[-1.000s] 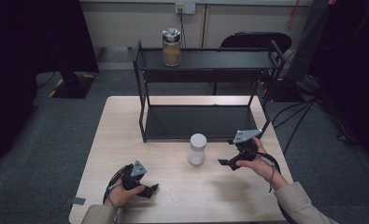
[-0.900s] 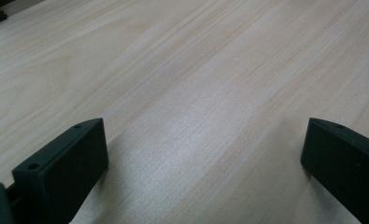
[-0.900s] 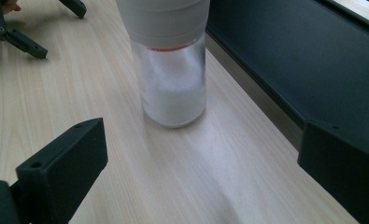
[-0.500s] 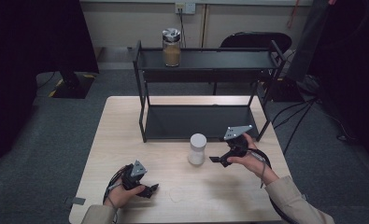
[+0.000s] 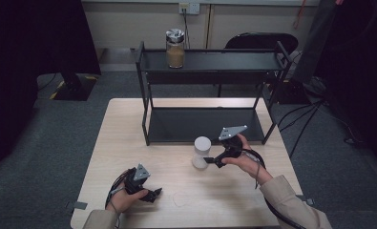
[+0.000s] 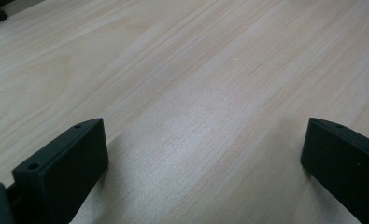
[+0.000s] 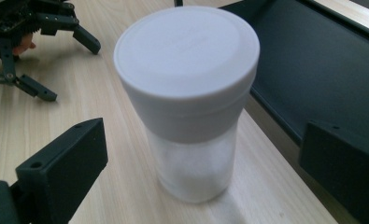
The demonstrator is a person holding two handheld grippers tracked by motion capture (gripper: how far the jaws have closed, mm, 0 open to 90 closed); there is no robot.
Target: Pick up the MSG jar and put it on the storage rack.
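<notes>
1 white jar (image 5: 202, 151), 2 grippers, 1 shelf (image 5: 210, 61)

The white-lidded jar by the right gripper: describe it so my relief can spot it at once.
Find the black two-tier shelf at the back of the wooden table. Just in front of its lower tier stands the jar, upright between the open jaws of the right gripper. Unlike the tan-filled jar on the top tier, it is frosted, with a plain white lid.
</notes>
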